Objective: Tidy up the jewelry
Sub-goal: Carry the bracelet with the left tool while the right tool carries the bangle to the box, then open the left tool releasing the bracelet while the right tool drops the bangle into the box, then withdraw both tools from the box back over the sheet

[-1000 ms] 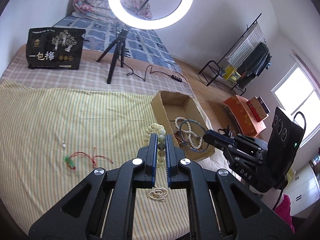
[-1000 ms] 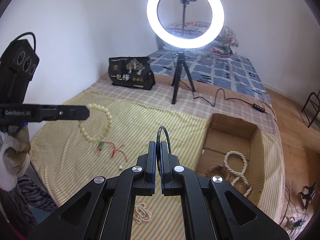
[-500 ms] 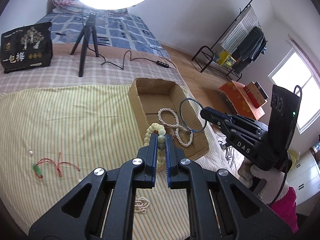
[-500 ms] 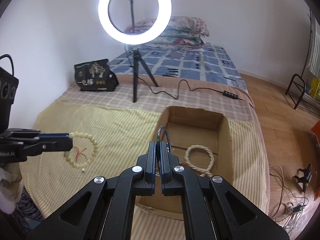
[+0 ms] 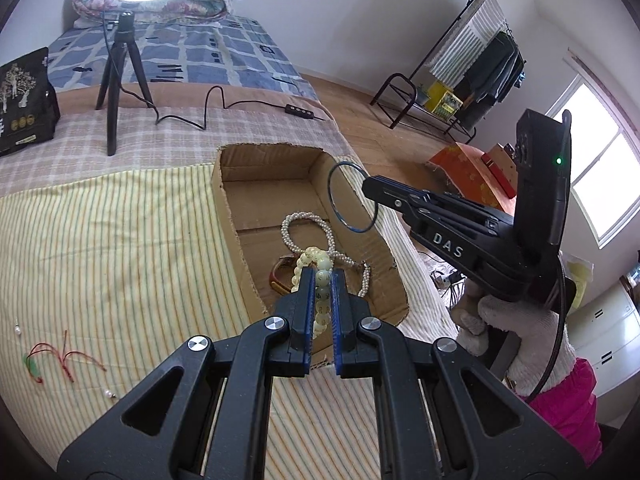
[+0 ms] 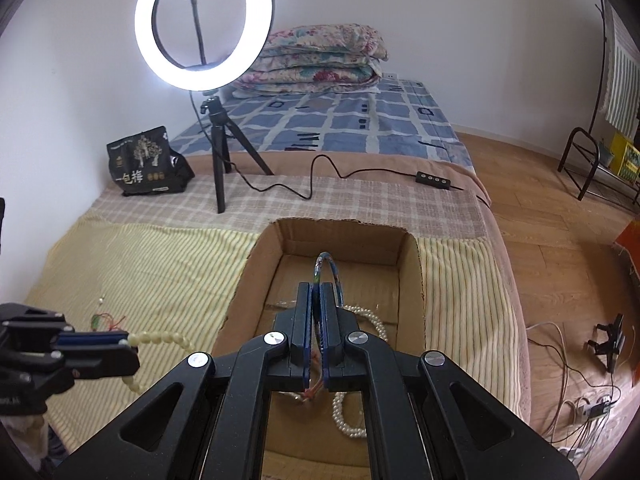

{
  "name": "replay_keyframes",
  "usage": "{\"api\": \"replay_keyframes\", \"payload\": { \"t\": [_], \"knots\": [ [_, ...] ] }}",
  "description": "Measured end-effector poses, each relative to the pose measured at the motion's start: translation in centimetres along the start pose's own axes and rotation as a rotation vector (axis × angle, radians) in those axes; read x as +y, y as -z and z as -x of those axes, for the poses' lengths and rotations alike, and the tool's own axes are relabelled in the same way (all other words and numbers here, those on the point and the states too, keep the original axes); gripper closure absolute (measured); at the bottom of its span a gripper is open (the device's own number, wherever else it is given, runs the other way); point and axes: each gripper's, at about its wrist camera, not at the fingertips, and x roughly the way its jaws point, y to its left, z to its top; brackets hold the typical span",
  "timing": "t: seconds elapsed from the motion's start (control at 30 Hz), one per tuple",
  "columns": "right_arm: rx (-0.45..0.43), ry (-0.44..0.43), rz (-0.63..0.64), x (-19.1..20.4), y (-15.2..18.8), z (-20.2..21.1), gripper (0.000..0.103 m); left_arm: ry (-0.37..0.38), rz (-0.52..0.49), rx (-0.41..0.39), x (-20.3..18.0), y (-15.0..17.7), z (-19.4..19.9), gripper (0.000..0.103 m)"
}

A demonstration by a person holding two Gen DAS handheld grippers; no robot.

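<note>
My left gripper (image 5: 323, 276) is shut on a pale green bead bracelet (image 5: 318, 259) and holds it over the near left edge of the open cardboard box (image 5: 228, 204). My right gripper (image 6: 317, 292) is shut on a thin blue bangle (image 6: 330, 270) above the box (image 6: 408, 264); it also shows in the left wrist view (image 5: 352, 200). A white pearl necklace (image 5: 292, 226) and a red-brown bangle (image 5: 280, 276) lie inside the box. A red cord with a green bead (image 5: 52, 358) and small pearl pieces (image 5: 108, 393) lie on the striped cloth.
The box sits on a yellow striped cloth (image 5: 120, 248) on a bed. A ring light on a tripod (image 6: 218, 168), its cable and remote (image 6: 434, 180), and a black bag (image 6: 146, 164) stand behind. Wooden floor and a clothes rack (image 5: 460, 92) are to the right.
Both grippers have moved toward the box with their jewelry. The beads now hang over the box's near edge and the blue bangle is over its inside.
</note>
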Motion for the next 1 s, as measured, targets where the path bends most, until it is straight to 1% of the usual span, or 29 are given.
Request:
{"api": "replay_keyframes", "payload": {
  "t": [0.2,0.37,0.6,0.8,0.87,0.93,1.0],
  "knots": [
    [0.013,0.000,-0.030,-1.5,0.3,-2.0,0.101,0.004,0.000,0.032,-0.3,0.0,-2.5,0.098],
    [0.027,-0.004,-0.052,-2.7,0.8,-3.0,0.101,-0.010,-0.021,0.059,-0.9,0.5,-3.9,0.098],
    [0.037,-0.008,-0.069,-3.2,1.2,-3.6,0.101,-0.022,-0.042,0.080,-1.3,1.2,-4.4,0.098],
    [0.034,0.001,-0.060,-3.0,1.1,-3.3,0.101,-0.014,-0.057,0.073,-1.5,1.2,-3.8,0.098],
    [0.033,0.012,-0.059,-2.9,0.9,-3.2,0.094,-0.025,-0.068,0.070,-1.7,1.2,-3.7,0.098],
    [0.027,0.023,-0.060,-2.8,0.9,-3.0,0.071,-0.028,-0.075,0.071,-1.7,1.3,-3.5,0.098],
    [0.022,0.026,-0.058,-2.6,0.8,-2.7,0.070,-0.034,-0.084,0.069,-1.8,1.5,-3.2,0.097]
  ]
}}
